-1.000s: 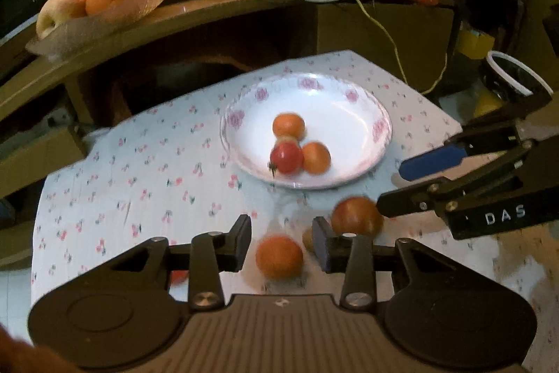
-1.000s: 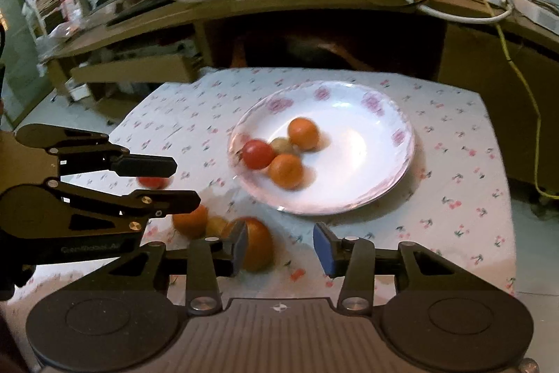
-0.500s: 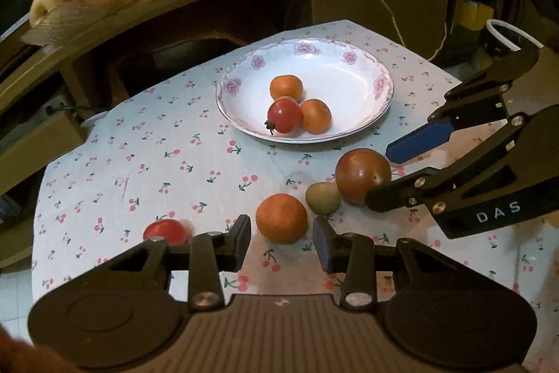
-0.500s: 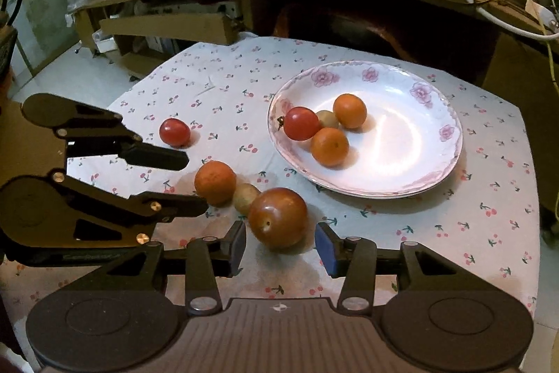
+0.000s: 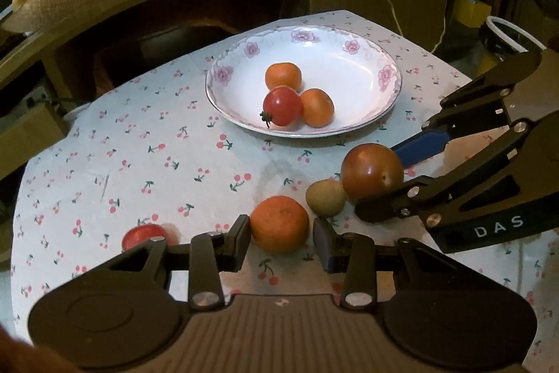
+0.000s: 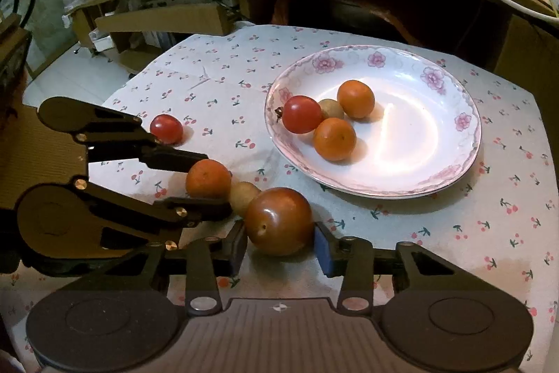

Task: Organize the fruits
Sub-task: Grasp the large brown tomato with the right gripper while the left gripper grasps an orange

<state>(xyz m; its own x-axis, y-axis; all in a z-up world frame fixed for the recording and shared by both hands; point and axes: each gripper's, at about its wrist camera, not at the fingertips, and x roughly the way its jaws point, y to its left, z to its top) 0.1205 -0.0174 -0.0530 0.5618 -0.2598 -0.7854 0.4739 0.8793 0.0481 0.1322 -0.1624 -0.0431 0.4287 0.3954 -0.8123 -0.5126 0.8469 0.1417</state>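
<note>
Grippers lower, fruit (image 6: pixel 278 221) stem-dimple forward

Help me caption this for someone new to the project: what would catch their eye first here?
Probably the white flowered plate on the cherry-print cloth, holding a red tomato and two small oranges. Nearer the cameras, each gripper straddles a fruit on the cloth: the left gripper around an orange, the right gripper around a big dark reddish-brown fruit.

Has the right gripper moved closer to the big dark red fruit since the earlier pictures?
Yes. The right gripper came toward the big dark red fruit, which lies on the tablecloth, and now brackets it; its jaws have just been closing.
</note>
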